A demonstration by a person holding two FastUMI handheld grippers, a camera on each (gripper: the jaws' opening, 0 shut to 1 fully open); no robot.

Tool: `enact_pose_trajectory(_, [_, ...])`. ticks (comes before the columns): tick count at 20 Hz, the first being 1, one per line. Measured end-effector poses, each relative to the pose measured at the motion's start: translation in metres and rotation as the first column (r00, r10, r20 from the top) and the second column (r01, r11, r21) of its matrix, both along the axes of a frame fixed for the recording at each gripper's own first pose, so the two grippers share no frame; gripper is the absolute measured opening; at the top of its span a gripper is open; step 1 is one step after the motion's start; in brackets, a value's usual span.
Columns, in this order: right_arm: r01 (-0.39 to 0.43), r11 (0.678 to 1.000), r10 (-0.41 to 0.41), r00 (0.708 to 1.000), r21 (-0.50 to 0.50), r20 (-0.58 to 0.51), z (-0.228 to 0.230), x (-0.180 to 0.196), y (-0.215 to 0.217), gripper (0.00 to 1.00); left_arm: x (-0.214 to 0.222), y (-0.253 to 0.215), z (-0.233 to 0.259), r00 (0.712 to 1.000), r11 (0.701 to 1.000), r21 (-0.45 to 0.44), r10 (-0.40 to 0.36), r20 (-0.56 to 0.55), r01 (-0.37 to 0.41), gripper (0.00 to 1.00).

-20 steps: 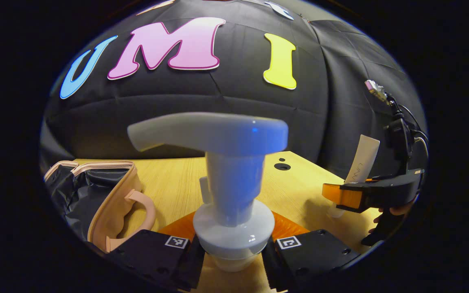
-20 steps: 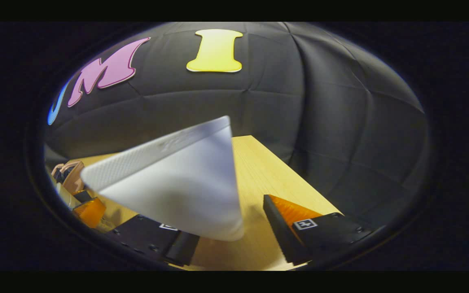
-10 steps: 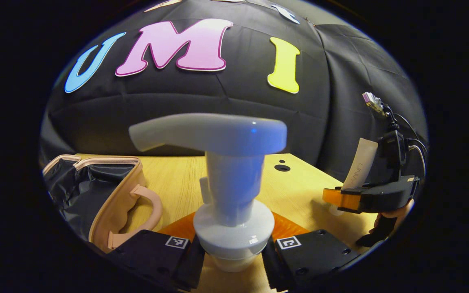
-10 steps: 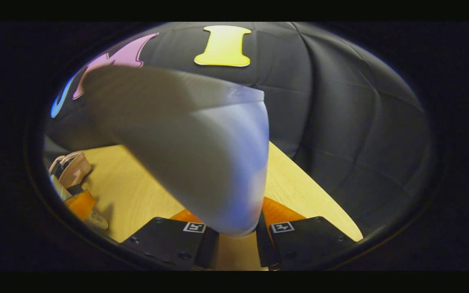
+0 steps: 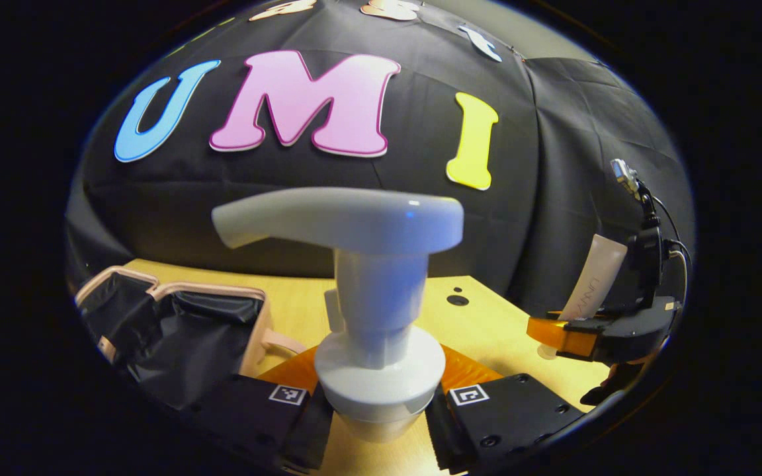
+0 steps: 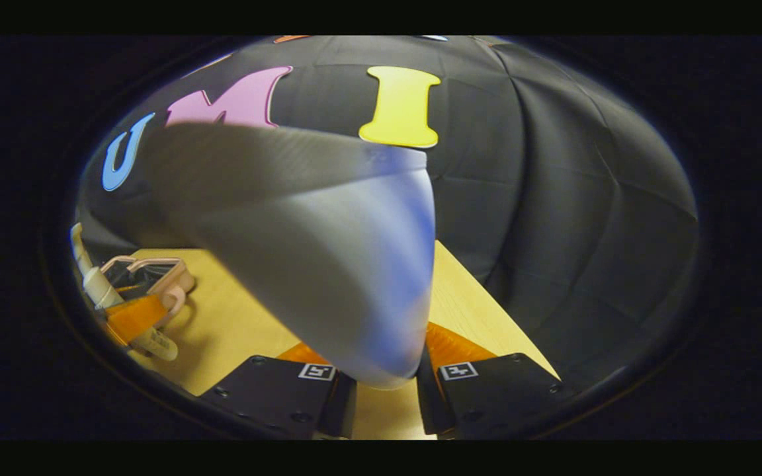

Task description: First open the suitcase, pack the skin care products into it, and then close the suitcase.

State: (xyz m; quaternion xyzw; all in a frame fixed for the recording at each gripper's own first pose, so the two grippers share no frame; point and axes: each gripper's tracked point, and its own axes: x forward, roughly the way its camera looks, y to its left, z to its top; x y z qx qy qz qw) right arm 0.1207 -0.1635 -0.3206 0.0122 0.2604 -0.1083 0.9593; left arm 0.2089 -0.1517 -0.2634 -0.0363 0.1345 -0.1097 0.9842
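Left gripper view: left tool (image 5: 379, 423) clamps the pump (image 5: 368, 297) at its collar, right of the open suitcase (image 5: 176, 330). Right tool (image 6: 384, 396) pinches a tube (image 6: 328, 264), farther right over the desk (image 5: 487, 330). Risk: the soft tube may slip when tilted.

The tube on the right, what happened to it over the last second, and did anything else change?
The right gripper closed on the tube, which a second ago stood loose between open fingers, and raised it off the table. The left gripper kept its grip on the pump bottle and moved closer to the open suitcase. The suitcase stayed put.
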Motion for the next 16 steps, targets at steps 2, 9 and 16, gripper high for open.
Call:
enact_pose_trajectory(2, [-0.021,1.0,0.021,1.0,0.006,0.014,0.023,-0.005,0.02,0.42,-0.007,0.024,0.021,1.0,1.0,-0.012,0.016,-0.001,-0.016,0.64])
enact_pose_trajectory(9, [-0.12,0.993,0.118,0.991,0.019,0.069,0.085,-0.01,0.101,0.42,-0.012,0.153,0.047,0.991,0.993,0.033,0.113,-0.069,-0.111,0.63])
enact_pose_trajectory(16, [-0.184,0.981,0.177,0.977,0.053,0.121,0.118,-0.008,0.171,0.41,0.007,0.238,-0.029,0.934,0.992,0.052,0.127,-0.334,-0.116,0.64])
